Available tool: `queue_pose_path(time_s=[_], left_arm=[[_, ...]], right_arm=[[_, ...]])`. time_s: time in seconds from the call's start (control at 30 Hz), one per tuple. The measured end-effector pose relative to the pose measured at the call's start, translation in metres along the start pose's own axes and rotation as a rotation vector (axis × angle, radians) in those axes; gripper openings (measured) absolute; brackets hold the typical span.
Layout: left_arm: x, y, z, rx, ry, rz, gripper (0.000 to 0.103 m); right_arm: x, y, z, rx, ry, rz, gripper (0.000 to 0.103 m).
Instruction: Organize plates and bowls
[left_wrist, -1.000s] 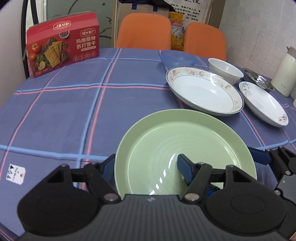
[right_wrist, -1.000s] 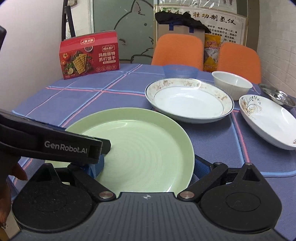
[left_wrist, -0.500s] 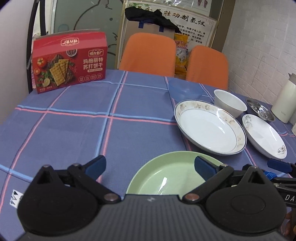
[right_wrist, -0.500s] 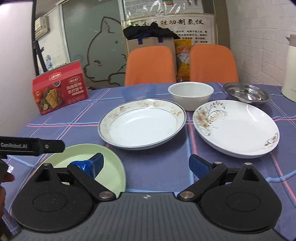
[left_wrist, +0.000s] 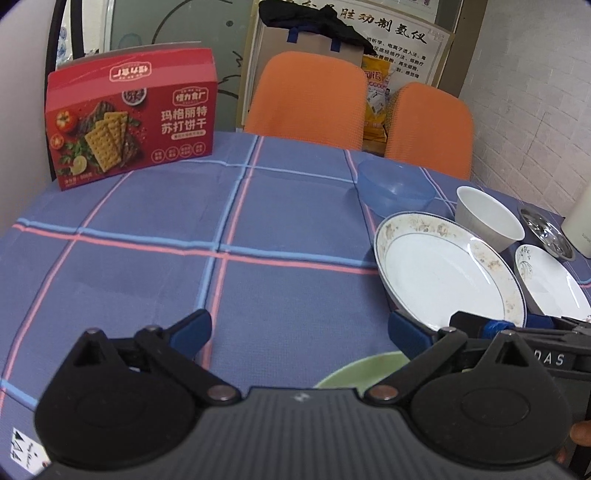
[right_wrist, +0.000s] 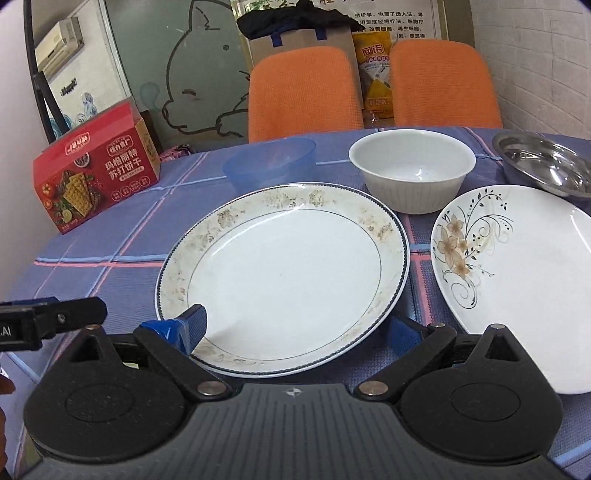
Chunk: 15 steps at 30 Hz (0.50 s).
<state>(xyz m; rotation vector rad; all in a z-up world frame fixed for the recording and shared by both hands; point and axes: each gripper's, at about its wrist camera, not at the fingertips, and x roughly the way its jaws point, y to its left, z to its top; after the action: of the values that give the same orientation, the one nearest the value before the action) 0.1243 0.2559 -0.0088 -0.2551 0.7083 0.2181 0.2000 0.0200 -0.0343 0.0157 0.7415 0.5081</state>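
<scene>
The right gripper (right_wrist: 295, 330), jaws spread wide, straddles the near rim of a gold-rimmed plate (right_wrist: 284, 273) on the checked tablecloth (left_wrist: 147, 266). At two o'clock lies a flowered plate (right_wrist: 517, 280), at one o'clock a white bowl (right_wrist: 412, 177). The left gripper (left_wrist: 299, 332), also apart and holding nothing, hangs above a green plate (left_wrist: 362, 373).

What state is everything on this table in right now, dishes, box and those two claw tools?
Left gripper: open, empty.
Right gripper: open, at the rimmed plate's near edge.
Rimmed plate: empty, flat.
Flower plate: empty.
White bowl: upright, empty.
Blue bowl: upright, empty.
Steel dish: empty.
Green plate: mostly hidden.
Cracker box: standing, closed.
</scene>
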Motion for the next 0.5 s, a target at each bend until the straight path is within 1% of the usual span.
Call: queue_pose_path(time_s=[0.07, 0.1, 0.2, 0.3, 0.33, 0.4, 0.5], left_arm=[[0.004, 0.001, 0.006, 0.01, -0.003, 0.009, 0.101], [0.006, 0.001, 0.008, 0.018, -0.005, 0.012, 0.101], [0.012, 0.0, 0.014, 0.034, -0.005, 0.013, 0.101], [0.02, -0.003, 0.024, 0.043, 0.002, -0.009, 0.101], [0.024, -0.006, 0.028, 0.048, 0.005, -0.021, 0.101], [0.035, -0.011, 0.038, 0.062, 0.015, -0.04, 0.101], [0.059, -0.021, 0.051, 0.075, 0.047, -0.057, 0.101]], right_arm=[[0.0, 0.005, 0.0, -0.011, 0.003, -0.013, 0.088], [0.0, 0.007, 0.0, -0.016, 0.006, -0.005, 0.088], [0.0, 0.012, 0.001, -0.02, 0.015, 0.03, 0.088], [0.004, 0.006, 0.006, -0.018, 0.023, 0.08, 0.086], [0.005, 0.003, 0.008, -0.009, 0.015, 0.071, 0.086], [0.009, 0.001, 0.012, -0.007, 0.012, 0.024, 0.086], [0.018, 0.002, 0.02, -0.024, 0.021, 0.027, 0.086]])
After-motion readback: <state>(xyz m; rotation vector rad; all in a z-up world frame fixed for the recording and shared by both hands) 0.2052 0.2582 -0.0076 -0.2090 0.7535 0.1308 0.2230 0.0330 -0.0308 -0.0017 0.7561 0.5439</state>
